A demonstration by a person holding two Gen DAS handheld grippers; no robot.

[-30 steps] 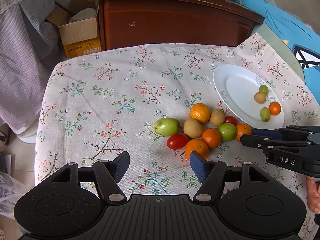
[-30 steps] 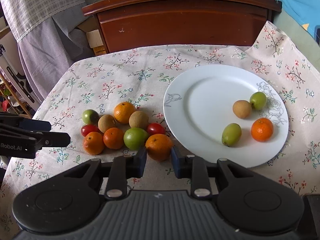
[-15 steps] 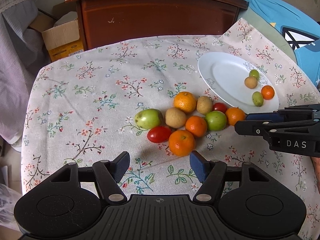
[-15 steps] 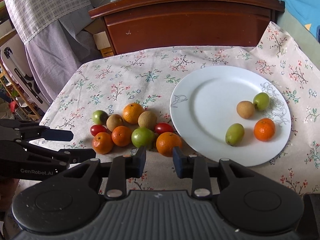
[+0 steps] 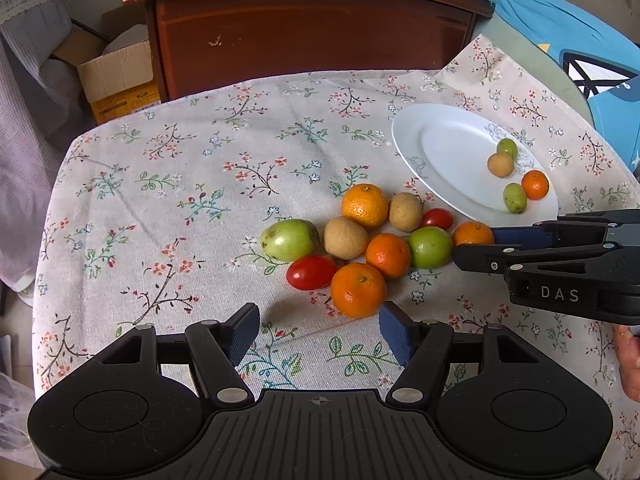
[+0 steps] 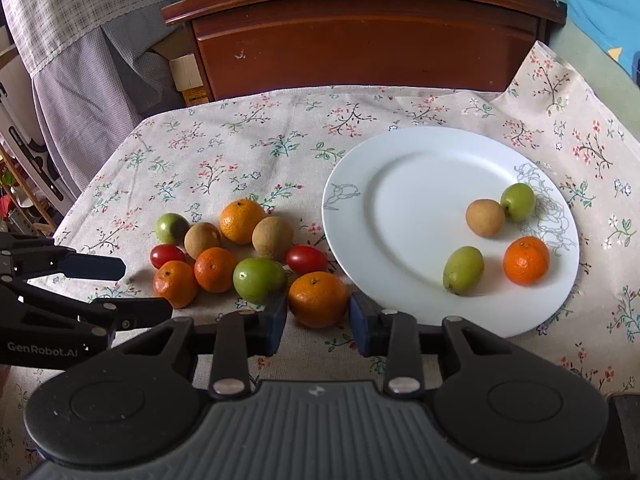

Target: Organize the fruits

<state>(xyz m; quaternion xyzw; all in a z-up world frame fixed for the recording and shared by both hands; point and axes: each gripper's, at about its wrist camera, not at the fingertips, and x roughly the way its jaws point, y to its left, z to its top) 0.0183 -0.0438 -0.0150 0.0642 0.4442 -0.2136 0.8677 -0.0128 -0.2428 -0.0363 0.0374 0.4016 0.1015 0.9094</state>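
A cluster of several fruits lies on the floral cloth: oranges, green fruits, brown fruits and red tomatoes. A white plate (image 6: 384, 184) to its right holds an orange (image 6: 526, 260), two green fruits and a brown one. My right gripper (image 6: 318, 322) is open, its pads either side of the nearest orange (image 6: 318, 299) without closing on it. My left gripper (image 5: 318, 332) is open and empty, just in front of another orange (image 5: 358, 290) and a tomato (image 5: 311, 272). The right gripper also shows in the left wrist view (image 5: 474, 246), beside an orange (image 5: 472, 234).
A dark wooden cabinet (image 6: 360, 36) stands behind the table. A cardboard box (image 5: 120, 80) and hanging checked cloth (image 6: 80, 40) are at the back left. A blue object (image 5: 560, 20) lies at the right. The cloth drops off at the left table edge.
Both grippers moved closer to the fruit cluster. The right gripper's pads opened wider and now flank the nearest orange. The fruits have not moved.
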